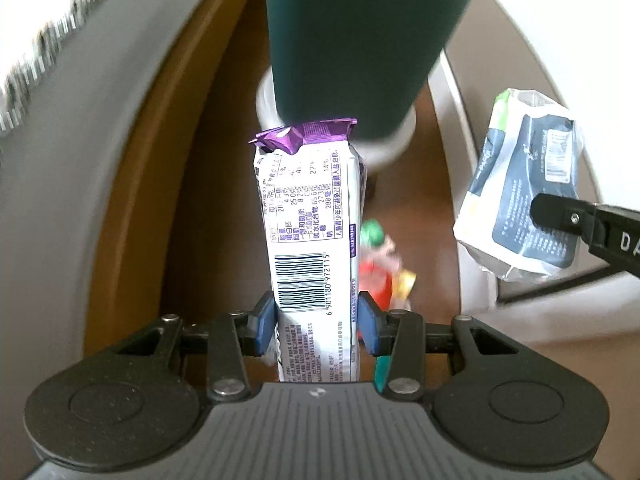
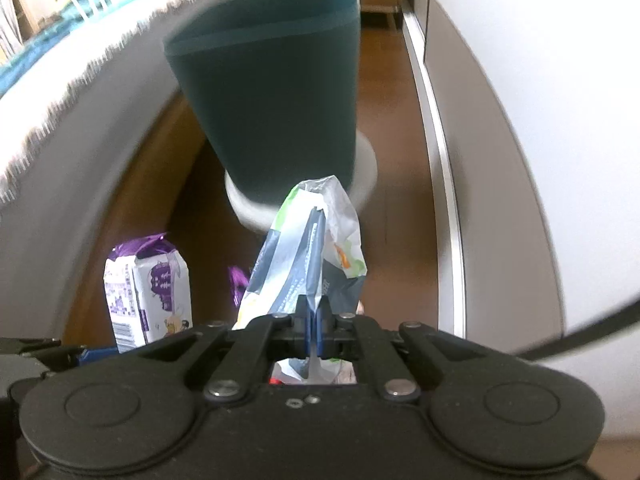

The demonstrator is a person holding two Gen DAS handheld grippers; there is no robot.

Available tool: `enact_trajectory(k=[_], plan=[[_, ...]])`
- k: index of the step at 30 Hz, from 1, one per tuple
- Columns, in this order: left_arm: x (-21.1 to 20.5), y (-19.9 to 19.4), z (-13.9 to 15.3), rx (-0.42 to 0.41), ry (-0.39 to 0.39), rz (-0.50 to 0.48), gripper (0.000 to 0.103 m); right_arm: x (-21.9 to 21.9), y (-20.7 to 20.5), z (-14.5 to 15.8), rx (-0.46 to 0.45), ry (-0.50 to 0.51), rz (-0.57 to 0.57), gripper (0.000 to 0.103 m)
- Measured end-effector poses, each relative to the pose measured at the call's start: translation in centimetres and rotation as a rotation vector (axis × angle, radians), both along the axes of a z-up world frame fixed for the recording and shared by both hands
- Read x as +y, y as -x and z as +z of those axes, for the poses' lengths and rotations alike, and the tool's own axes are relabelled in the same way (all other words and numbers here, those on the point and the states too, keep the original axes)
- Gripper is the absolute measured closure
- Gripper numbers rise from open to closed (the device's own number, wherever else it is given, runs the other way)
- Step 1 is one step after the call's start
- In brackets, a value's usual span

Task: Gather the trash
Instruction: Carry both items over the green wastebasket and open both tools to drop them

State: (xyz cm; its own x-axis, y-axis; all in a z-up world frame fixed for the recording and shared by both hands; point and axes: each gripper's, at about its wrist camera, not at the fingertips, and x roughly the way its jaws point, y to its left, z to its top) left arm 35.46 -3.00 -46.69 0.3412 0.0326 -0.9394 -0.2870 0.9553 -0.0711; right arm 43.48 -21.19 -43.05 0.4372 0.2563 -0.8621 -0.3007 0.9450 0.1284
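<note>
Gripping a tall white-and-purple snack packet with a barcode [image 1: 308, 248] near its lower end, the left gripper [image 1: 316, 320] has its blue pads [image 1: 262, 322] pressed on the packet's two narrow sides, jaws partly apart because the packet fills the gap. Held low, most of the packet stands clear ahead of the jaws, its crimped purple top pointing toward the bin, which should let it drop free once released.

Beside it to the right, the right gripper [image 2: 316, 320] has its jaws closed narrow on a crumpled grey-and-white plastic wrapper with green trim [image 2: 316, 248]. The film is thin, so a flat pinch on one fold is enough; the rest hangs loose and puffs out past the fingertips. In the left wrist view the same wrapper [image 1: 524, 196] hangs just right of the packet, apart from it.

Below, on the brown wooden floor [image 1: 192, 208], a small red, green and yellow piece of litter [image 1: 384, 264] lies uncollected, blurred.

Farther on stands the dark teal plastic waste bin [image 2: 276, 92] on a round white base [image 2: 364, 188], between a grey bed edge with a fringed white cover [image 2: 80, 92] at left and a pale wall [image 2: 520, 120] at right. Both pieces are carried in the air, near the bin but not yet over its mouth.
</note>
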Motion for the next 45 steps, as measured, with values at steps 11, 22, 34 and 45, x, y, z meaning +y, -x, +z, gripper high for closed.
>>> enact_trajectory(k=[11, 22, 34, 45], plan=[[2.4, -8.7, 10.3, -0.181, -0.078, -0.016, 0.061, 1.6, -6.7, 7.9, -0.183, -0.016, 0.031, 0.101], [5.1, -19.5, 14.8, -0.259, -0.059, -0.003, 0.061, 5.0, -15.4, 9.6, -0.268, 0.034, 0.089, 0.101], [6.8, -27.0, 11.7, -0.202, -0.042, -0.036, 0.061, 8.9, -20.0, 5.6, -0.181, 0.133, 0.189, 0.101], [7.3, -29.7, 6.3, -0.03, -0.026, -0.061, 0.06, 10.9, -19.7, 2.5, -0.085, 0.199, 0.234, 0.087]])
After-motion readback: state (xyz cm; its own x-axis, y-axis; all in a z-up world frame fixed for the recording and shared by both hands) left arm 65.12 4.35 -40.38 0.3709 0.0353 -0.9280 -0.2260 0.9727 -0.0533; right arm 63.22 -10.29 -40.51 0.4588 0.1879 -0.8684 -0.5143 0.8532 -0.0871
